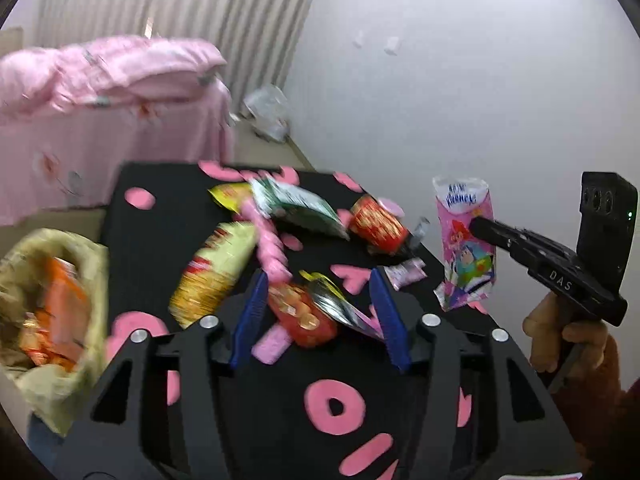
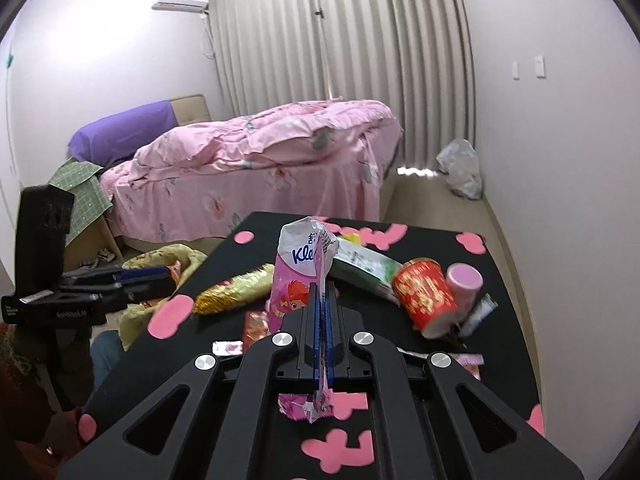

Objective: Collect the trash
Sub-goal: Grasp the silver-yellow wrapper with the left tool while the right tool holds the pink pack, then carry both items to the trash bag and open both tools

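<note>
Trash covers my black worktop (image 2: 472,364) with its pink shapes: a red paper cup (image 2: 425,297) on its side, a green packet (image 2: 366,266), a yellow-gold snack bag (image 1: 212,276) and a red wrapper (image 1: 302,312). My right fingers (image 2: 322,280) are clenched on a pink tissue pack (image 2: 296,280), held off the worktop. My left fingers (image 1: 320,314) stand released over the red wrapper, touching nothing. A yellowish bag (image 1: 52,304) with orange wrappers inside hangs at the worktop's left edge.
</note>
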Tool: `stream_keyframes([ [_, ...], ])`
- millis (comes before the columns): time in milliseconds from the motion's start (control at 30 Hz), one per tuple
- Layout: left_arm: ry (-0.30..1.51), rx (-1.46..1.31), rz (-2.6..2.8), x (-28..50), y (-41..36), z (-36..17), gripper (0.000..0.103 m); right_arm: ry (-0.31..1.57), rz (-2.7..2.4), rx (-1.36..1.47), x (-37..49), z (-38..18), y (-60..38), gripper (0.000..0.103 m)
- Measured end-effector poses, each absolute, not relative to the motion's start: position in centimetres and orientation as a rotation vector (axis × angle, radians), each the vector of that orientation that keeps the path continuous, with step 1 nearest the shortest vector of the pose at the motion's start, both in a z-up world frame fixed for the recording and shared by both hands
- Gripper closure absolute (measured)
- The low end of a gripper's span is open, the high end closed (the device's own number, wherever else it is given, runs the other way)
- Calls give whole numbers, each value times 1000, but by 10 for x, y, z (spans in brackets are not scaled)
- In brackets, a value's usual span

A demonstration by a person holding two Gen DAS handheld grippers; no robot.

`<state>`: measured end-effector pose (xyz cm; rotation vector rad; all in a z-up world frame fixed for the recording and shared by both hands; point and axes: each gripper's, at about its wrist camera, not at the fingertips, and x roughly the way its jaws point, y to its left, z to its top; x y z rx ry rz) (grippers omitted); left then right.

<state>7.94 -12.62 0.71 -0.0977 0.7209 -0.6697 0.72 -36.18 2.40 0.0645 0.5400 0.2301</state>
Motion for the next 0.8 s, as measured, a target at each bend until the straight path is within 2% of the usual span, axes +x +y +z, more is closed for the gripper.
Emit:
stream_keyframes([
  [333, 853, 130, -593, 138, -216, -56, 51, 573, 165, 123, 6, -10, -407, 100],
  [500, 949, 147, -568, 156, -232, -83, 52, 605, 141, 191, 8, -30, -429, 100],
  [533, 955, 148, -574, 155, -234, -86, 55, 610, 140, 204, 7, -33, -433, 100],
  [567, 948, 158, -569, 153, -237, -86, 67, 613, 138, 213, 7, -36, -435, 100],
  [667, 933, 140, -574, 148, -236, -84, 82, 621, 135, 232, 7, -40, -439, 100],
  [800, 858, 79, -573, 135, -222, -58, 84, 609, 143, 219, 5, -35, -435, 100],
])
